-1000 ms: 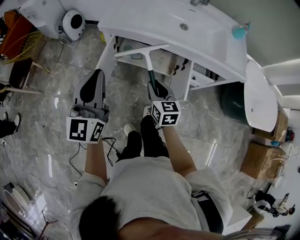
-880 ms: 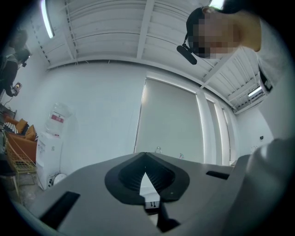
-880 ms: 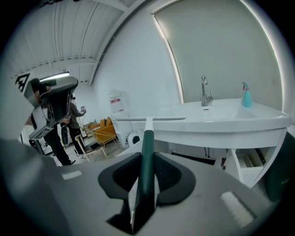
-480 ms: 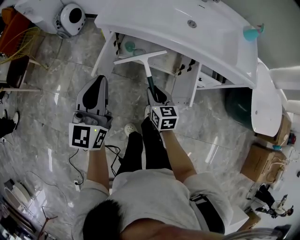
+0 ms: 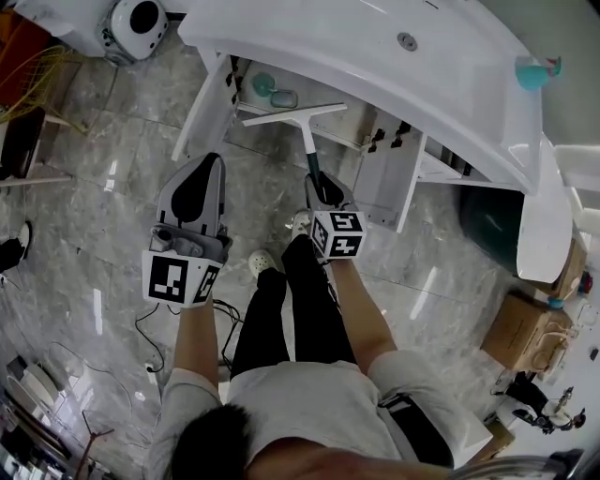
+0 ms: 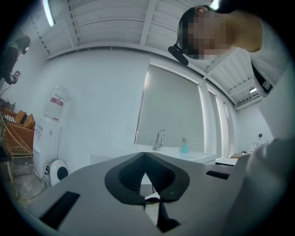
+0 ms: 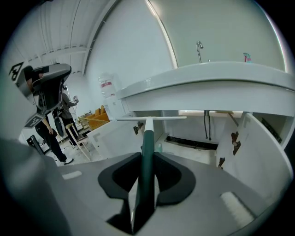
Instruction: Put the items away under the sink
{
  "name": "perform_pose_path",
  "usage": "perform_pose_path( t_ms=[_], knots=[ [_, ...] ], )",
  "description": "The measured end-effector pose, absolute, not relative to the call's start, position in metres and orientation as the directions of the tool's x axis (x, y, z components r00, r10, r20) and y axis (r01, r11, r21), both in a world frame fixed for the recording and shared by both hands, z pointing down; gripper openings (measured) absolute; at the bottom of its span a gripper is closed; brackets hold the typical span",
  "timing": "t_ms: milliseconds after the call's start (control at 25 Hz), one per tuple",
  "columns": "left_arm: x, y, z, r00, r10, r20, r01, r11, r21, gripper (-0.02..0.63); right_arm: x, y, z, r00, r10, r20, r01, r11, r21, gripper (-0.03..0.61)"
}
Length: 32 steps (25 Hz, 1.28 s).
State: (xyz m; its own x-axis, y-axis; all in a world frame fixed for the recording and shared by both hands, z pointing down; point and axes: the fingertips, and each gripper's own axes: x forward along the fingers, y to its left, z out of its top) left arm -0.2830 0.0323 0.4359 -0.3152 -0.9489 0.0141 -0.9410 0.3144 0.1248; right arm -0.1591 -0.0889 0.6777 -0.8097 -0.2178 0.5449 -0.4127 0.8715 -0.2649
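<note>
The right claw, in the middle of the head view, is clenched on the dark green handle of a squeegee. In the right gripper view the right claw has the squeegee running up between its black pads, both pads pressed against the handle. The white T-shaped blade is at the far end, held level in front of the open space under the sink. It is just short of the cabinet shelf and not resting on anything. The cabinet doors stand open: one door at the left of the opening, the other at the right. On the shelf inside, just above the blade in the frame, lie two small teal things, too small to make out. The left claw hovers over the grey marble floor at centre left, well apart from the cabinet. In the left gripper view the left claw has its pad tips closed together with nothing gripped. A teal spray bottle stands on the sink top at the upper right. A faucet rises behind the basin. A round white appliance sits on the floor at the upper left, and cardboard boxes sit at the right edge.
</note>
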Motion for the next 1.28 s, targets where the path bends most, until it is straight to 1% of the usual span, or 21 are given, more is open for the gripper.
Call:
perform_pose_path(
  t_ms=[320,880,1080,1280],
  knots=[
    [-0.291,0.003,0.515,-0.280,-0.960,-0.005,-0.954,0.278,0.116,0.008,-0.180,-0.139,0.747,-0.808,-0.267,0.525,-0.445,0.860,-0.248,0.103],
    [-0.312,-0.048,0.655,-0.225,-0.970,-0.097,-0.973,0.217,0.084,0.008,-0.216,-0.241,0.875,-0.776,-0.376,0.507,-0.544,0.805,-0.236,0.103],
    [-0.320,-0.056,0.707,-0.209,-0.969,-0.133,-0.976,0.199,0.084,0.008,-0.233,-0.259,0.921,-0.772,-0.399,0.495,-0.556,0.801,-0.221,0.103],
    [-0.325,-0.059,0.757,-0.198,-0.970,-0.141,-0.980,0.191,0.059,0.008,-0.243,-0.274,0.968,-0.766,-0.414,0.492,-0.571,0.789,-0.225,0.103]
  ],
)
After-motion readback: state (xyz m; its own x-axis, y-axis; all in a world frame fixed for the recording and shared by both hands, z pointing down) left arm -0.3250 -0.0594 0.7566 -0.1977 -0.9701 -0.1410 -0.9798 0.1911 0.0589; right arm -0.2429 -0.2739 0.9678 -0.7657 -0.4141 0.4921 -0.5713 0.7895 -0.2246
